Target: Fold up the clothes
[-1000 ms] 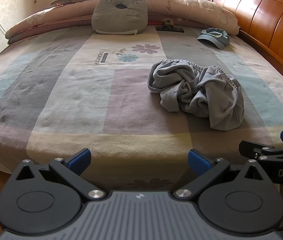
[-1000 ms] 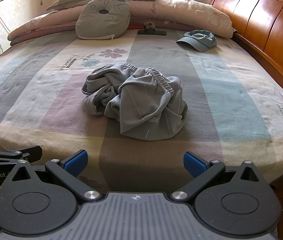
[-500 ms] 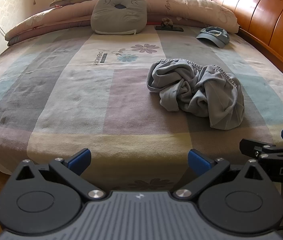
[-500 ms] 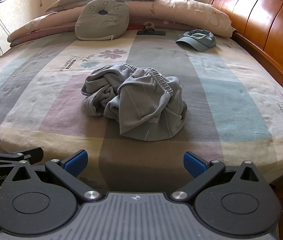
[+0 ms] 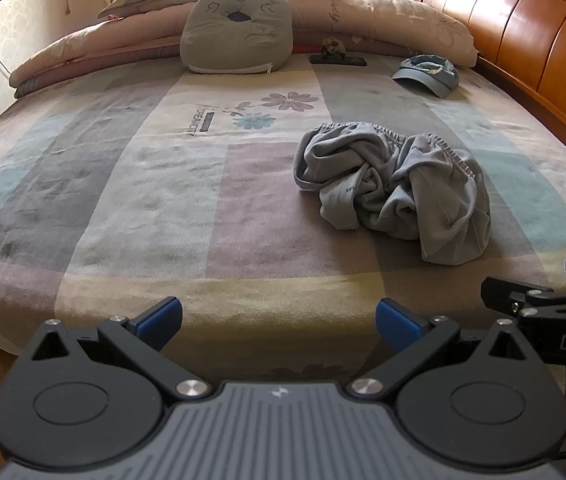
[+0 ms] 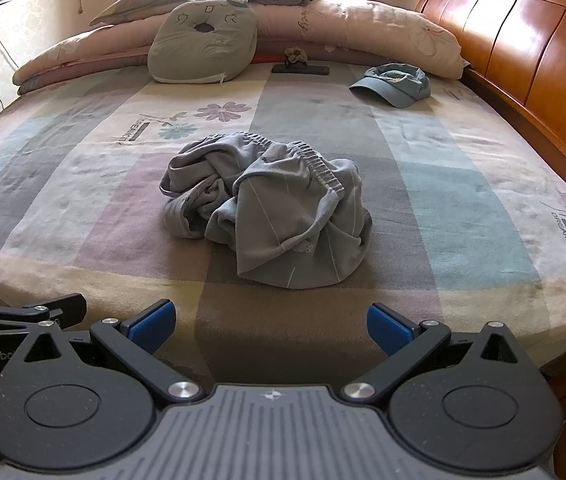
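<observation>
right now the grey shorts lie in a crumpled heap near the middle of the bed, on the patchwork bedspread, with the elastic waistband bunched across the top and the legs twisted underneath. neither tool touches them: the left gripper and the right gripper both hover at the near edge of the mattress, each with its blue-tipped fingers spread wide apart and nothing between them.

the risk, as i judge it, lies in the first grab. the fabric is knotted on itself, so pinching whatever fold sits nearest could catch two layers at once and lift the whole wad rather than open it out. grabbing the waistband off-centre would leave one leg trapped inside (the hem edges are hard to pick out from here). the bedspread is soft too, and fingers pushed low could nip it along with the shorts. the blue cap and the grey cushion sit well apart, so they should not interfere.
</observation>
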